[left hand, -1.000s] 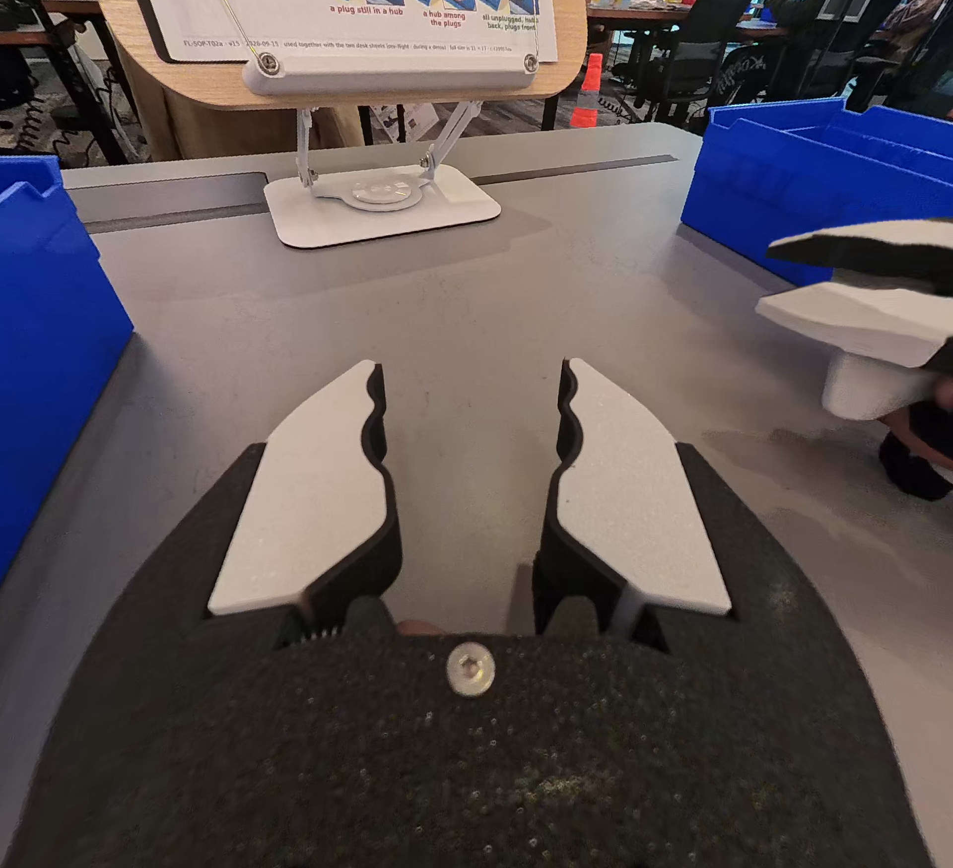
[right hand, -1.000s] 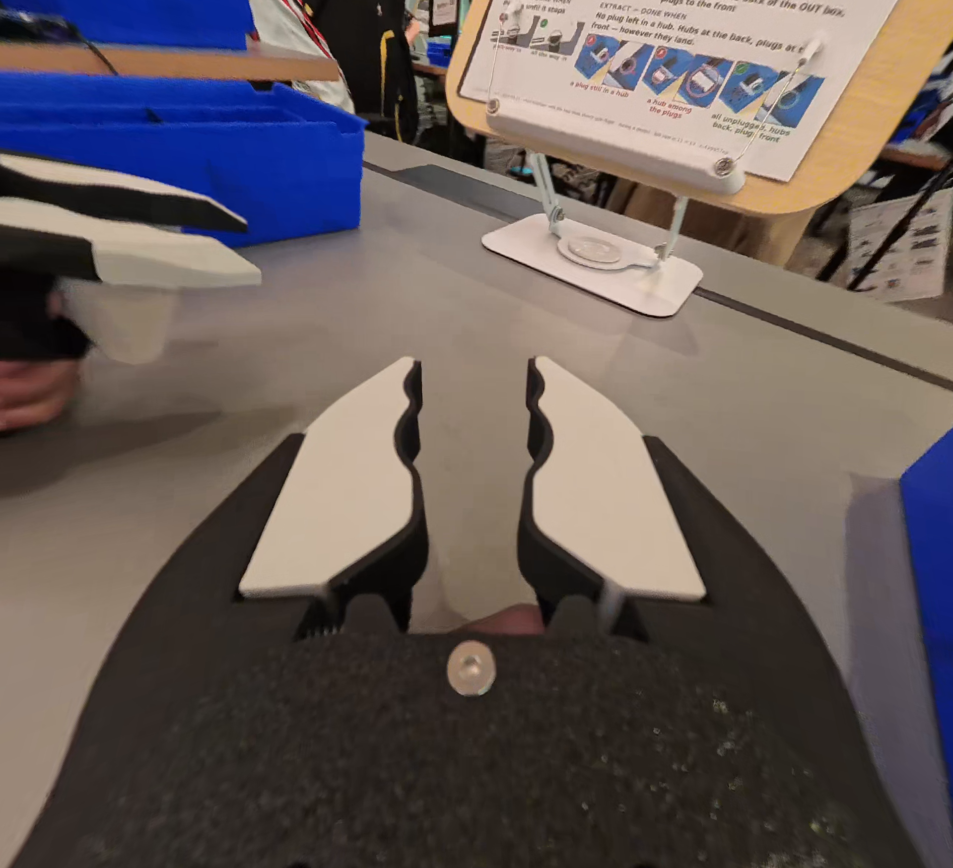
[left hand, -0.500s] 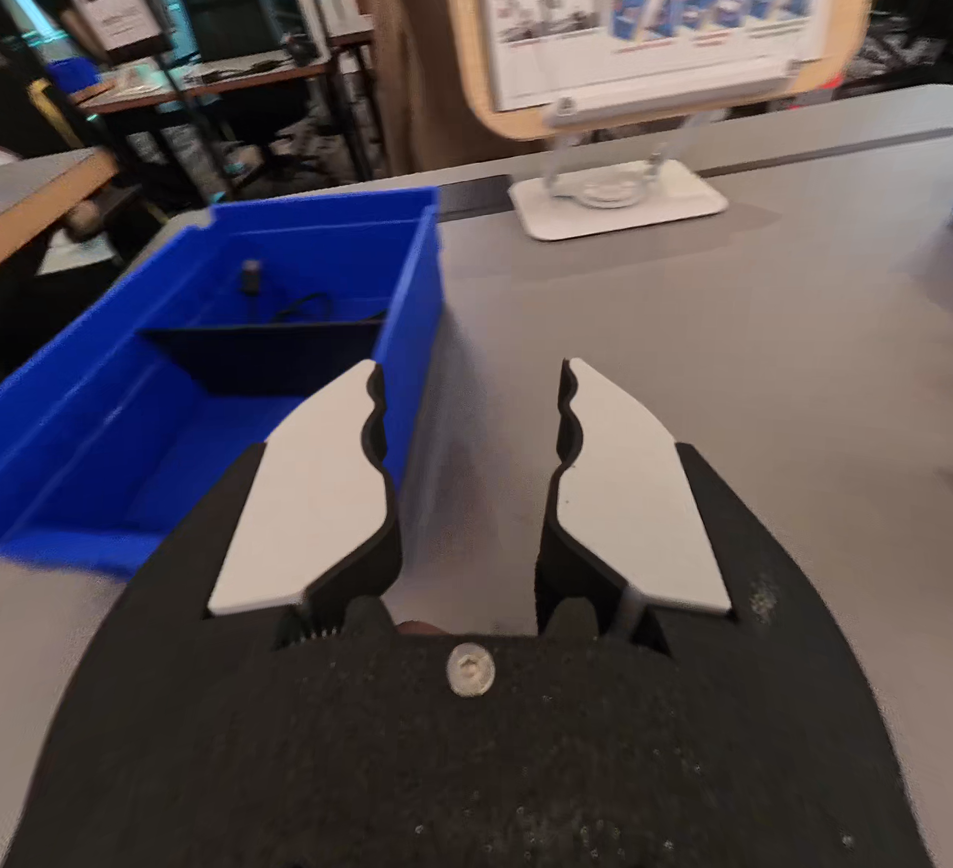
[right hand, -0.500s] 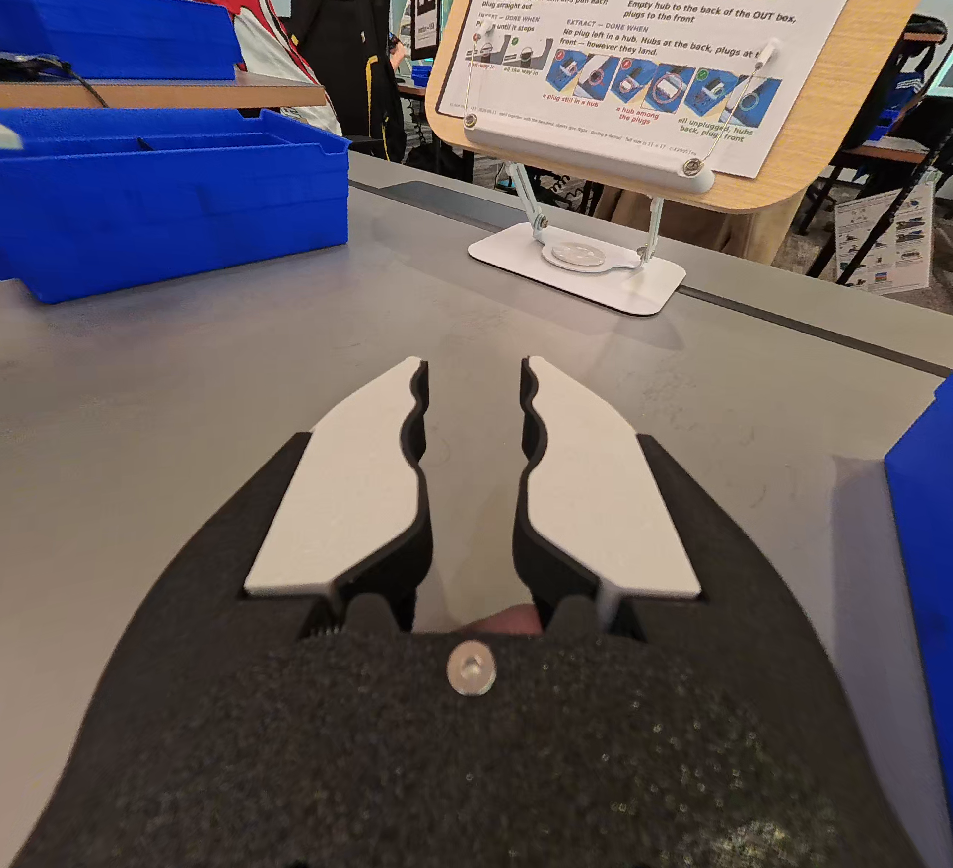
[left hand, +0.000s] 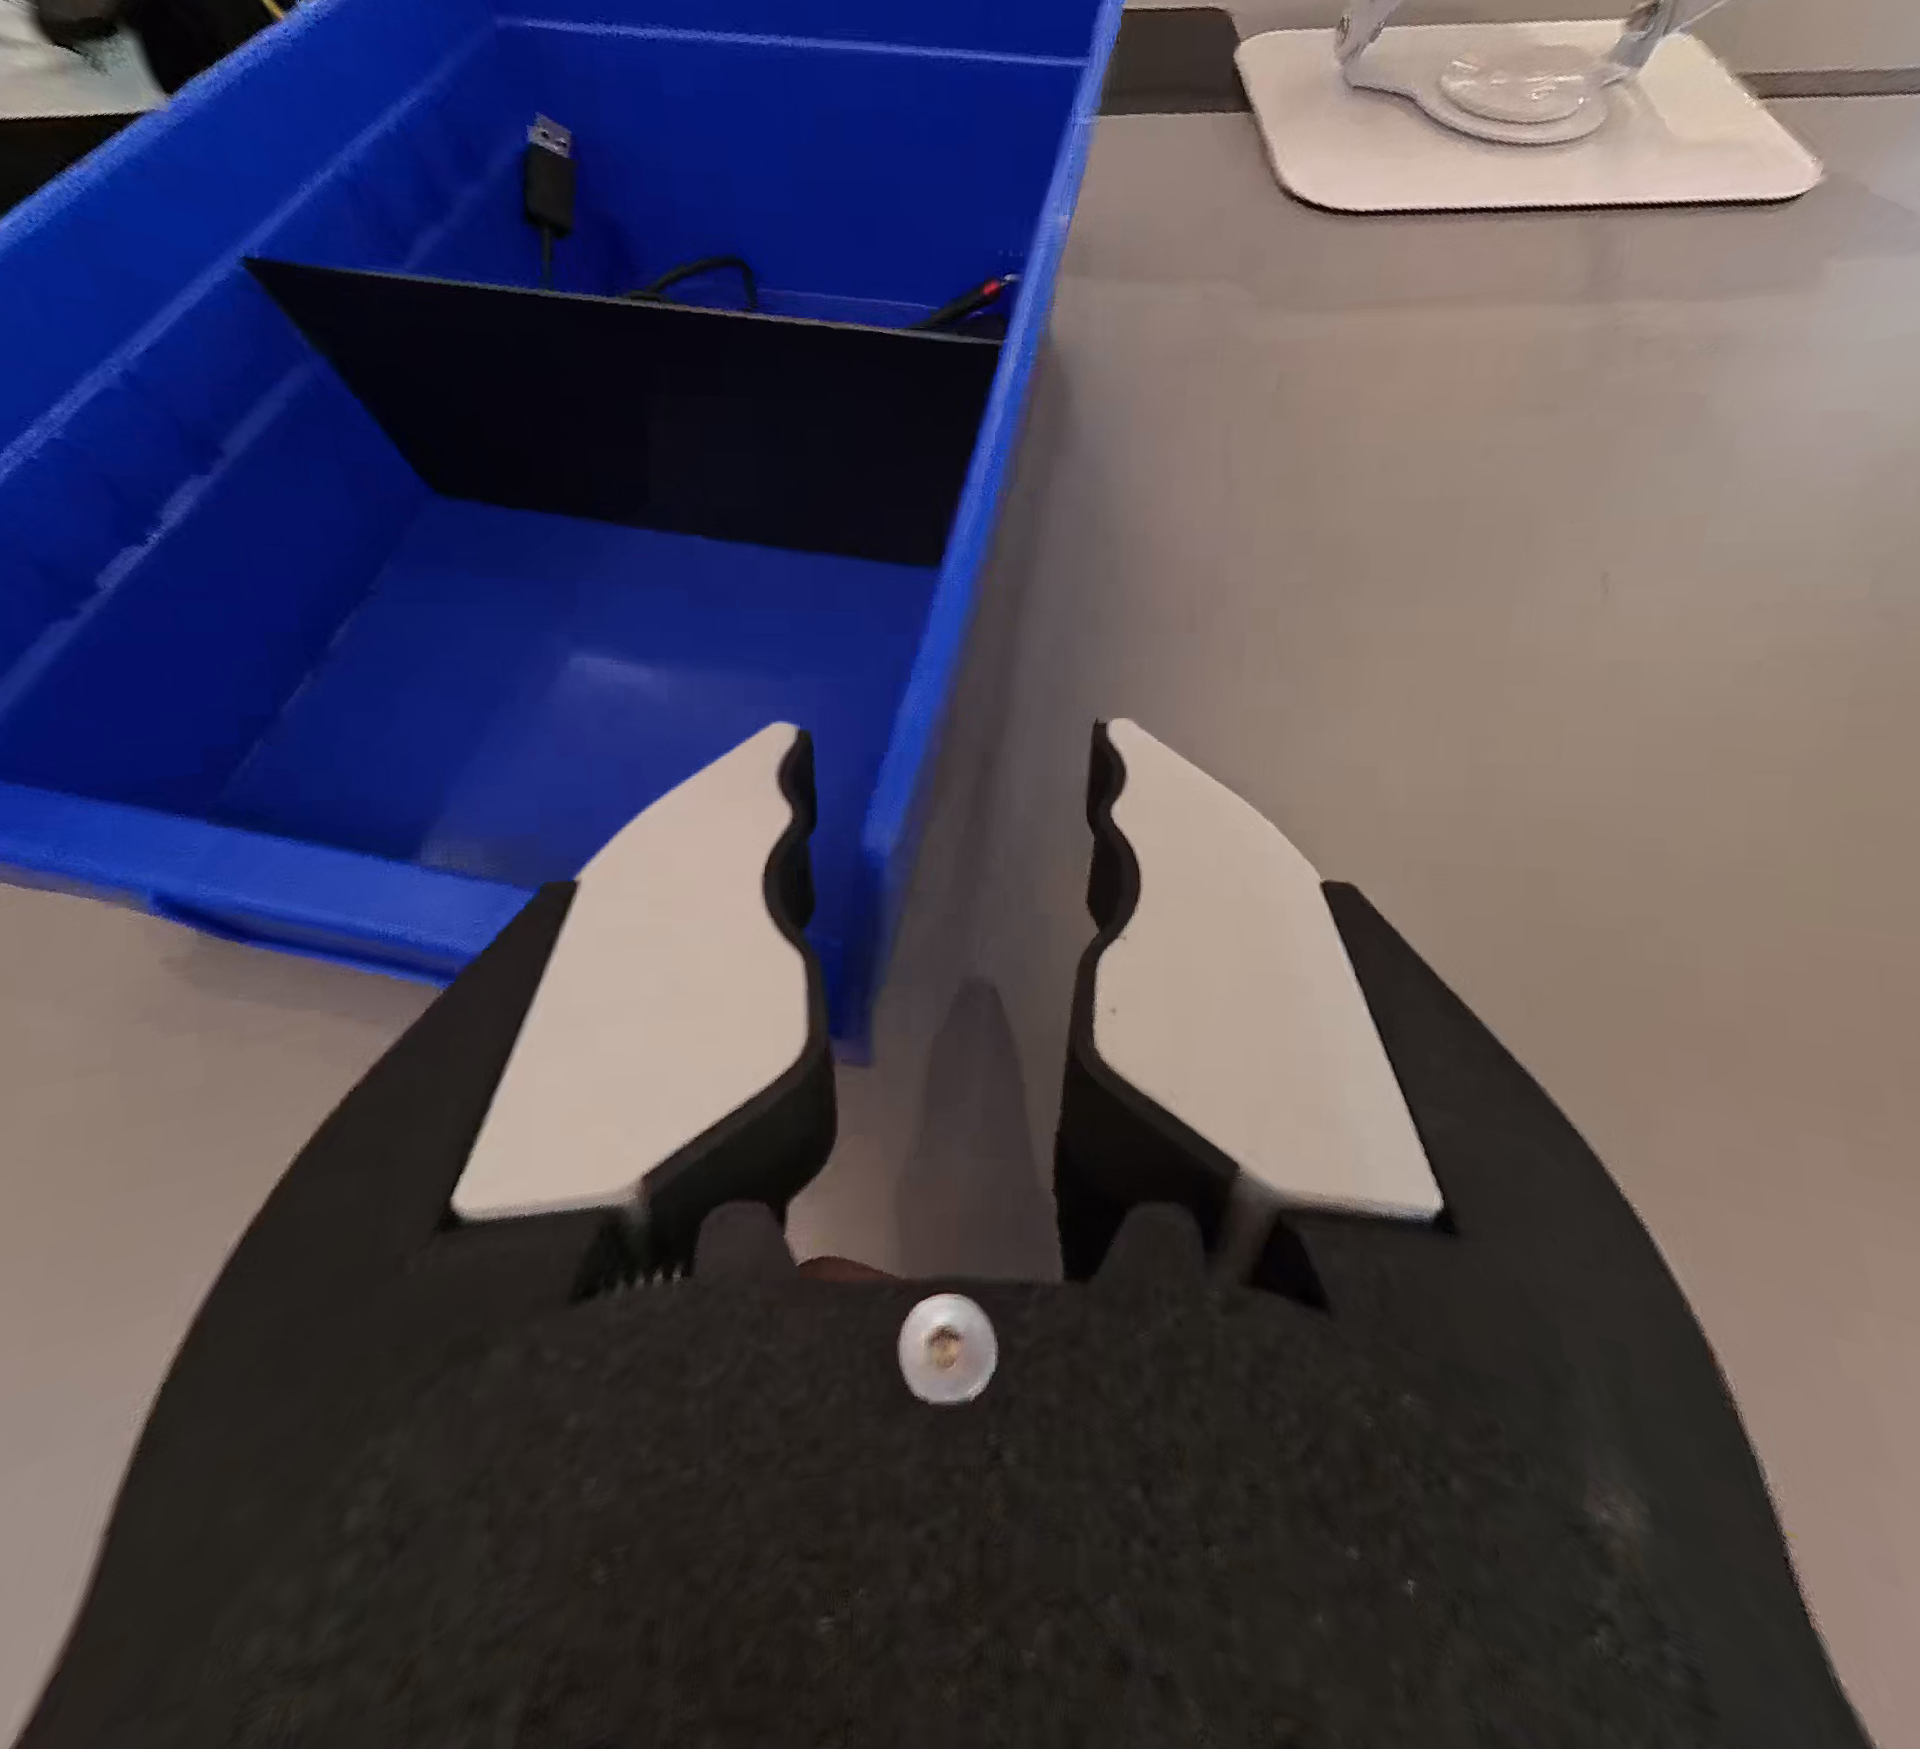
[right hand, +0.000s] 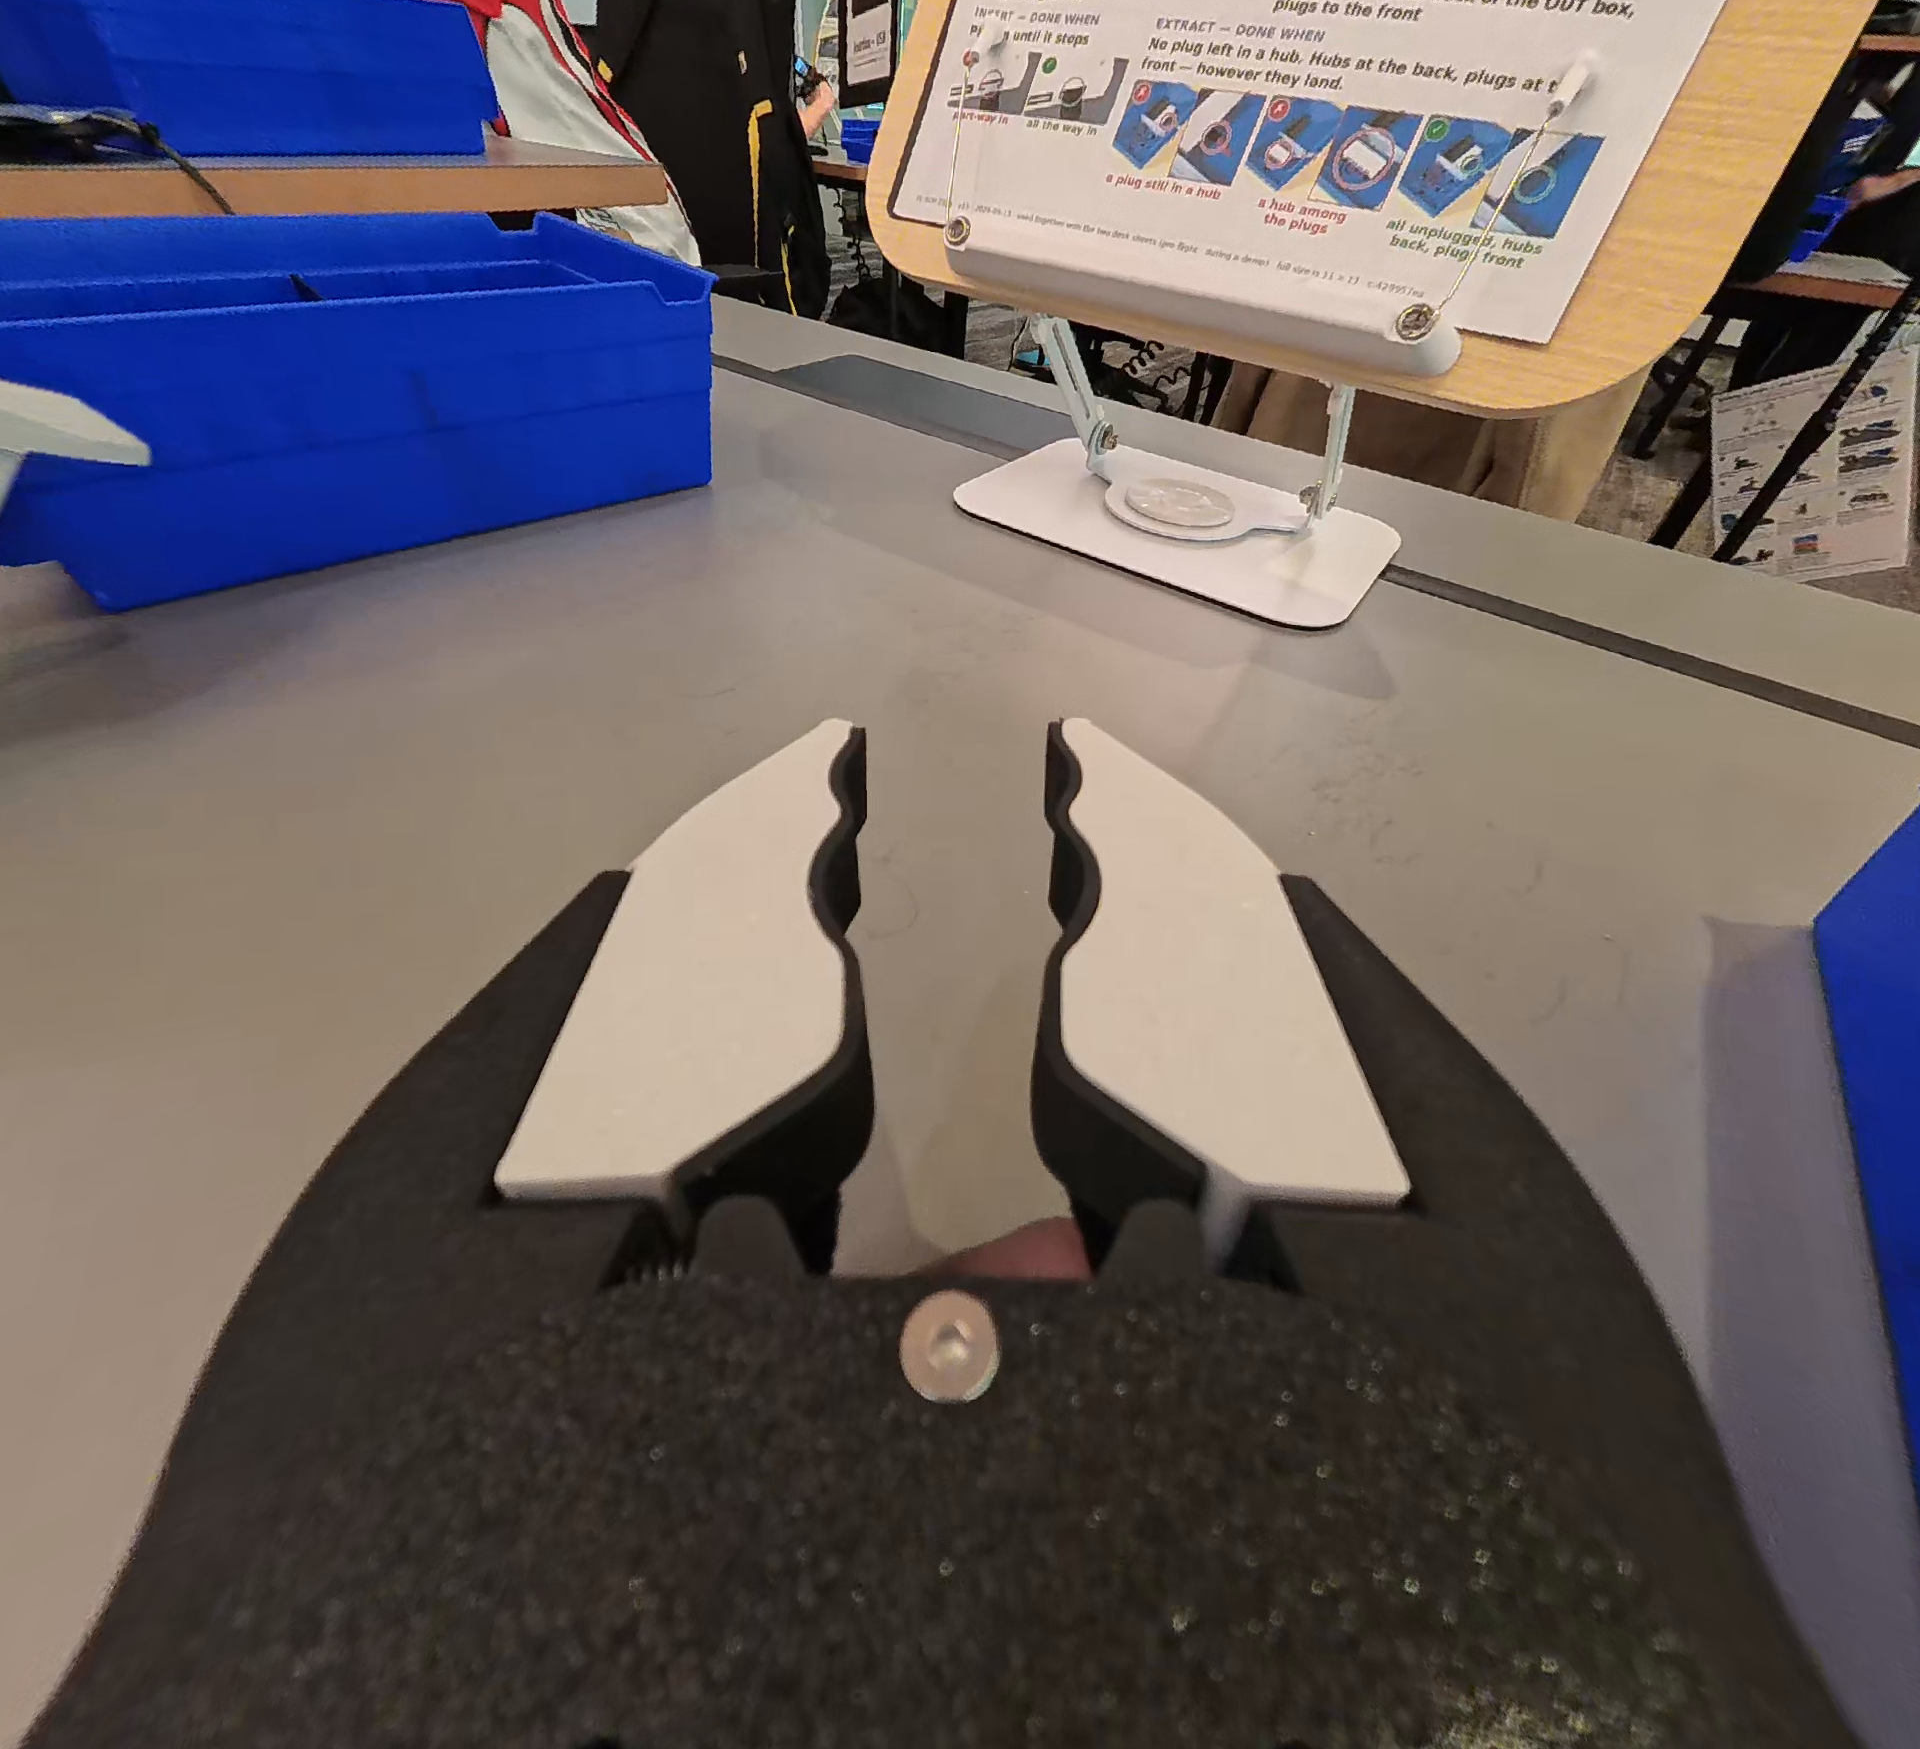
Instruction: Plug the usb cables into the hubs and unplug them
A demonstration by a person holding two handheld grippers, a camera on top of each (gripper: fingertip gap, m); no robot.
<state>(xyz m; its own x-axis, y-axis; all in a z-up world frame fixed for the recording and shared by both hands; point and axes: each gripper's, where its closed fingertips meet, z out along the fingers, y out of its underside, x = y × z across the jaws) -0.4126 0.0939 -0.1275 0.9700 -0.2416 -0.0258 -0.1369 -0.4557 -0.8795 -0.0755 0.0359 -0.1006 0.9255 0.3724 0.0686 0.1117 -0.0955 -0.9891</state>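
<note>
Blue bin (left hand: 997, 452) just left of the left tool (left hand: 948, 769), parted, empty; right tool (right hand: 956, 759) narrowly parted, empty.

Cable (left hand: 551, 187) in bin (left hand: 977, 473) (rear compt.), stand (left hand: 1527, 141) right.

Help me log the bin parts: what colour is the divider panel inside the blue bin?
Black; the divider shows best in the left wrist view.

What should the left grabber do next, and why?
Probably reach forward over the black divider into the far part of the blue bin. The left gripper is open and empty above the bin's near corner, and the USB cable lies behind that divider. The near part looks empty.
</note>
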